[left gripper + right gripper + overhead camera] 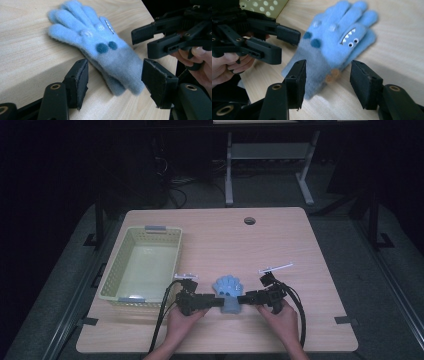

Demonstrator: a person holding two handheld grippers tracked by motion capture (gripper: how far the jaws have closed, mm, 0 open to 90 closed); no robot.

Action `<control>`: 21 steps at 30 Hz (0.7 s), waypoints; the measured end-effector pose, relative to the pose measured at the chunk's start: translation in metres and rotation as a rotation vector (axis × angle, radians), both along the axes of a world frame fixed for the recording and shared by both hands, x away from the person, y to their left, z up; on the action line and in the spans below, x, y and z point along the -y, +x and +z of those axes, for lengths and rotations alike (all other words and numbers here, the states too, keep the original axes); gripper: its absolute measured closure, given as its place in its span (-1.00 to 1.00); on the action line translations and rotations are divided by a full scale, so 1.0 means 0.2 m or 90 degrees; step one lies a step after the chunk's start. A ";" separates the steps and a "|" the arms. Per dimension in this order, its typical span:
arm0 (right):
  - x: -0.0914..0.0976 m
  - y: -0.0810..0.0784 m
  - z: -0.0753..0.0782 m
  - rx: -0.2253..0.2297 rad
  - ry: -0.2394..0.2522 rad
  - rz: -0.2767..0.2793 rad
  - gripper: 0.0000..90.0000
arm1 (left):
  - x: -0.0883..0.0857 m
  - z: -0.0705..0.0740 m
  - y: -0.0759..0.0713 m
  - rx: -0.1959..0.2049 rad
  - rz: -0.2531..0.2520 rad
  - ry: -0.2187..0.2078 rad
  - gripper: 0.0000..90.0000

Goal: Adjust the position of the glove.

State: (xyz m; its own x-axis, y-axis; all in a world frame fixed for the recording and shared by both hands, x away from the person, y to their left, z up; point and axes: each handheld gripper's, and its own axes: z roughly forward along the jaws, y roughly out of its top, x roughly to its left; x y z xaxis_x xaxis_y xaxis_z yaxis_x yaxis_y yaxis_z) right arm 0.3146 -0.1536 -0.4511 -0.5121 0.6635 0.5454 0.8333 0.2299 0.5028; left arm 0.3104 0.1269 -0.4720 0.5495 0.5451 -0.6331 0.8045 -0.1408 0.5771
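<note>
A fuzzy blue glove [228, 291] with a grey cuff, dark spots and a toothy monster face lies flat on the wooden table [220, 245], fingers pointing away from me. In the left gripper view the glove [100, 51] has its cuff end between my open jaws, untouched by either pad. My left gripper [220, 301] comes at the cuff from the left, my right gripper [242, 298] from the right. In the right gripper view the glove [334, 45] also has its cuff lying between my open jaws. The other gripper [272, 42] sits open at left.
A pale yellow perforated basket [141, 262] stands on the left of the table, with nothing visible inside. A small cable hole [249, 220] is near the far edge. Black cables trail from both grippers toward the near edge.
</note>
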 end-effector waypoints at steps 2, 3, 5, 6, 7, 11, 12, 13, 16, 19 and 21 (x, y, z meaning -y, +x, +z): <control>0.00 0.00 -0.02 -0.004 -0.003 0.003 0.03 | 0.01 -0.01 0.00 -0.006 -0.003 -0.001 -0.14; -0.01 0.00 -0.02 -0.007 -0.005 0.001 0.03 | 0.01 -0.01 0.00 -0.007 -0.005 0.001 -0.14; -0.01 -0.01 -0.03 -0.013 -0.003 -0.003 0.03 | 0.01 -0.02 0.00 -0.012 -0.009 -0.001 -0.13; -0.01 -0.01 -0.03 -0.013 -0.003 -0.003 0.03 | 0.02 -0.02 0.00 -0.019 -0.010 -0.002 -0.13; -0.01 -0.01 -0.03 -0.010 -0.001 -0.002 0.03 | 0.02 -0.02 0.00 -0.023 -0.011 -0.008 -0.14; -0.01 0.00 -0.04 -0.022 0.003 -0.008 0.05 | 0.03 -0.03 0.00 -0.030 -0.013 -0.006 -0.13; -0.01 0.00 -0.05 -0.027 0.007 -0.004 0.07 | 0.03 -0.03 0.00 -0.032 -0.016 -0.007 -0.11; -0.02 0.00 -0.05 -0.031 0.006 -0.006 0.09 | 0.04 -0.04 0.00 -0.033 -0.017 -0.008 -0.09; -0.02 0.00 -0.05 -0.021 0.005 0.000 0.12 | 0.04 -0.04 0.00 -0.034 -0.020 -0.008 -0.05; -0.04 0.00 -0.06 -0.030 0.003 -0.004 0.17 | 0.04 -0.04 0.00 -0.035 -0.020 -0.006 0.03; -0.05 0.00 -0.07 -0.035 0.004 -0.004 0.21 | 0.04 -0.04 0.00 -0.034 -0.019 -0.004 0.07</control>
State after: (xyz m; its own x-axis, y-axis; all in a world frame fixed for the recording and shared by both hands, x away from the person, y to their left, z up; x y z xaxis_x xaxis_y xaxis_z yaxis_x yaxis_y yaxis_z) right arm 0.3137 -0.1442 -0.4645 -0.4773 0.6629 0.5769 0.8611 0.2219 0.4575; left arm 0.3113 0.1186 -0.4804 0.5305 0.5252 -0.6654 0.8298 -0.1617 0.5341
